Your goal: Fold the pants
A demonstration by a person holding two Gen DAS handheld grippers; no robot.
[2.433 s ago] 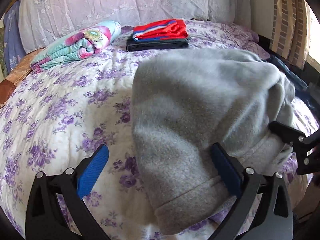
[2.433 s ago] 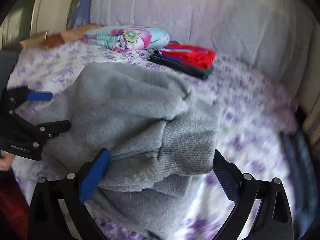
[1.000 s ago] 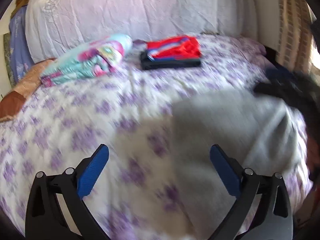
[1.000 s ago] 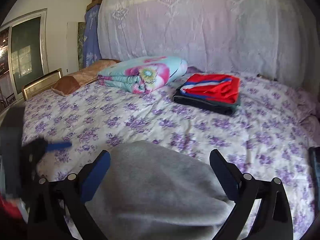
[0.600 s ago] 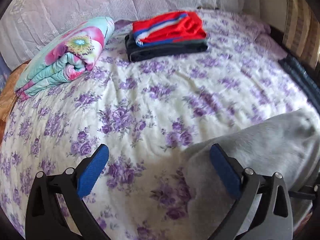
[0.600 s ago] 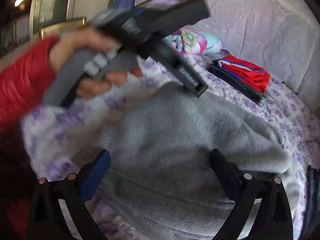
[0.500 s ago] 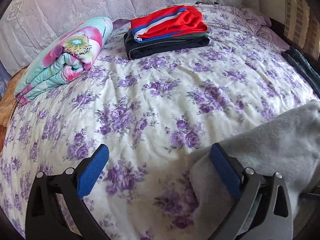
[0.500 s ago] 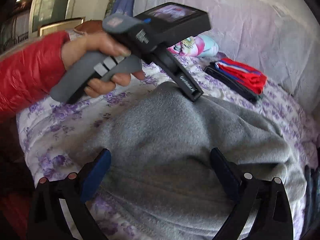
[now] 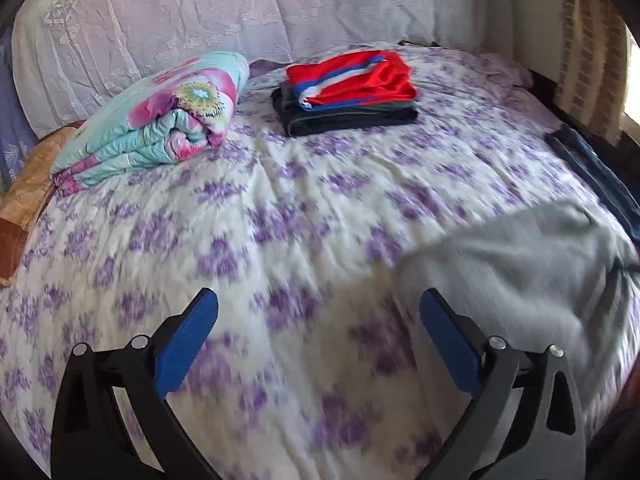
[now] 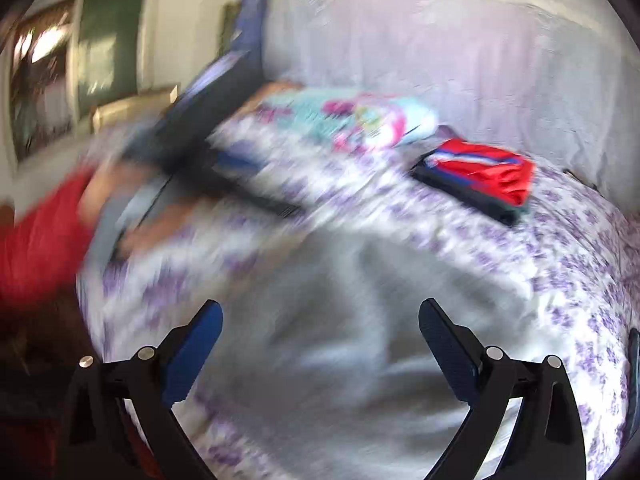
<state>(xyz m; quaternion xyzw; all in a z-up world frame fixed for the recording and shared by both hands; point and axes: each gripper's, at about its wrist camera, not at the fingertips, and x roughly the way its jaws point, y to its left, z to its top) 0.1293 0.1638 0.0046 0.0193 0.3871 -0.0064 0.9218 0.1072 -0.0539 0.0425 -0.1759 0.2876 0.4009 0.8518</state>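
Two tools are in view, one from each wrist camera, and both have their blue-padded fingers spread wide apart with nothing between them. The left tool hovers over the bed, whose cover is white with purple flowers; only bare cover shows between its fingers. The grey pants lie in a soft heap on the bed to the right of this tool, reaching behind its right finger, though the blur makes it hard to say whether they touch. The right tool hangs over the same pants, which fill the space beyond its open fingers as a rumpled grey mass; that view is heavily smeared, so the folds cannot be read. At the left of the right wrist view a red sleeve and a blurred hand hold the dark body of the other tool. At the far side of the bed, well apart from the pants, sits a rolled flowered blanket in turquoise and pink, and beside it a neat stack of folded clothes, red with blue and white stripes on top and dark below. A pale lace cloth covers the headboard behind them.
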